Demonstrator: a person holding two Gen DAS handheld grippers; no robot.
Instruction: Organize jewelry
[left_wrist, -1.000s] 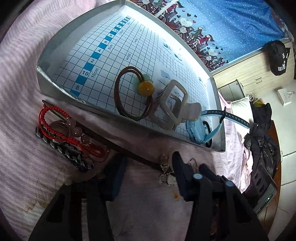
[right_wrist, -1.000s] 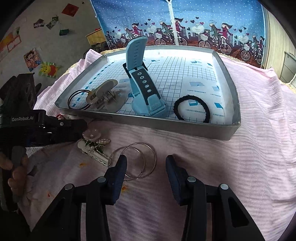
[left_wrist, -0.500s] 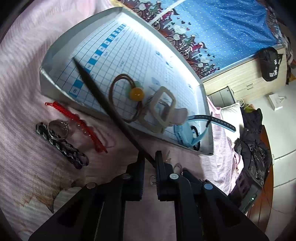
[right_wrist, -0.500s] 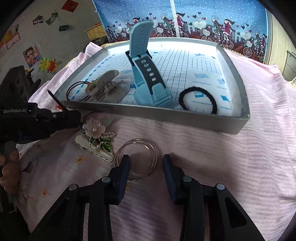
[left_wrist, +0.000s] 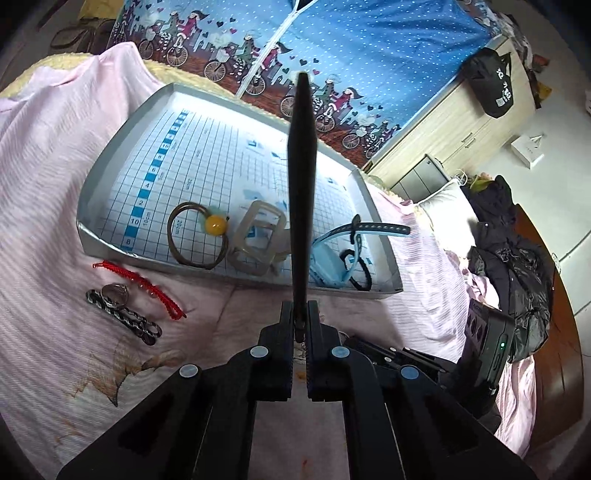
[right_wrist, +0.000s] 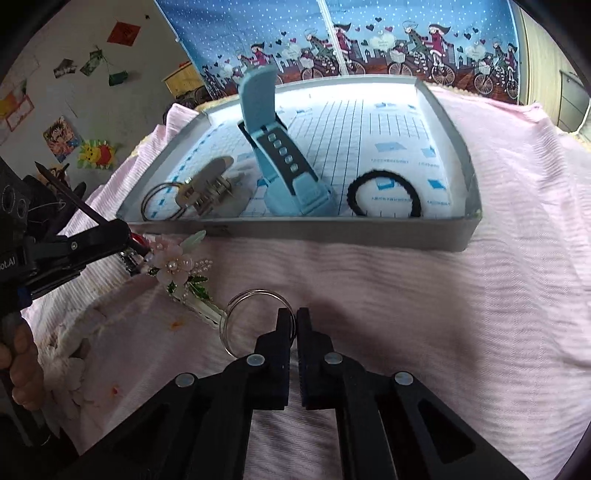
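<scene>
We see the left gripper (left_wrist: 302, 314) clamped on a black stick (left_wrist: 302, 177); right gripper (right_wrist: 294, 325) pinches a hoop (right_wrist: 255, 317) beside the tray (right_wrist: 332, 232).

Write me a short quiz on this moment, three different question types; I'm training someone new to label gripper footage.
1. True or false: the left gripper is shut on a dark hair stick.
2. Multiple choice: the right gripper pinches which item? A) black hair tie B) silver hoops C) blue watch
3. Fill in: the red cord bracelet lies ____ the tray.

Key
1. True.
2. B: the silver hoops; the black hair tie and blue watch sit in the tray.
3. Outside, on the pink cloth.
</scene>
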